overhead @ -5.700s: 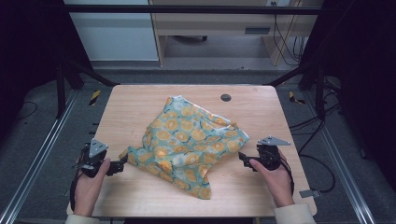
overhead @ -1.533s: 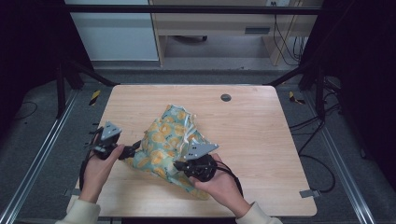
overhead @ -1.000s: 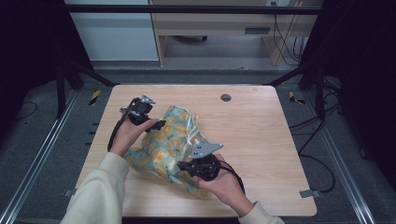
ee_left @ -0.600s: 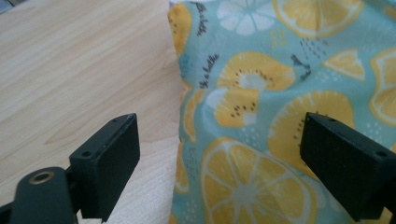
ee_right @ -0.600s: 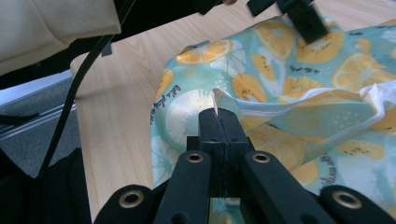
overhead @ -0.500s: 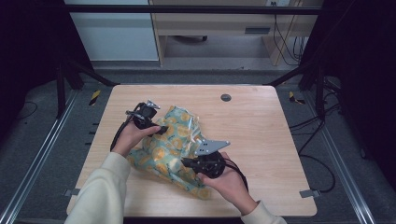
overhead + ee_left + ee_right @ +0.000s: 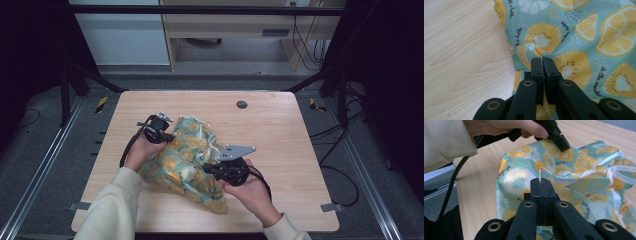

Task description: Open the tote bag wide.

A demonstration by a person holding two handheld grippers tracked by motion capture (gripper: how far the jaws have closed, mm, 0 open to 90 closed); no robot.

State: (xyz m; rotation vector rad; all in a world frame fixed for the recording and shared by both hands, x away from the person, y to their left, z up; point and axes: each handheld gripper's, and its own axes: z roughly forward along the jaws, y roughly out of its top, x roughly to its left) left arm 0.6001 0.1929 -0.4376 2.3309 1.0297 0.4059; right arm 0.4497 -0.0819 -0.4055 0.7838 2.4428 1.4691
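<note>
Now both tongs, left and right, each pinching the fruit-print cloth on the table

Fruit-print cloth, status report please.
Left gripper just closed, pinching fruit-print cloth. Right gripper shut on its white-edged hem. Table around it clear.

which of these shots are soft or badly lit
High view: table evenly lit, surroundings fall into dark. Left gripper view: fruit-print cloth sharp, jaw bases at the bottom blurred. Right gripper view: cloth sharp, the sleeve and far background soft.
</note>
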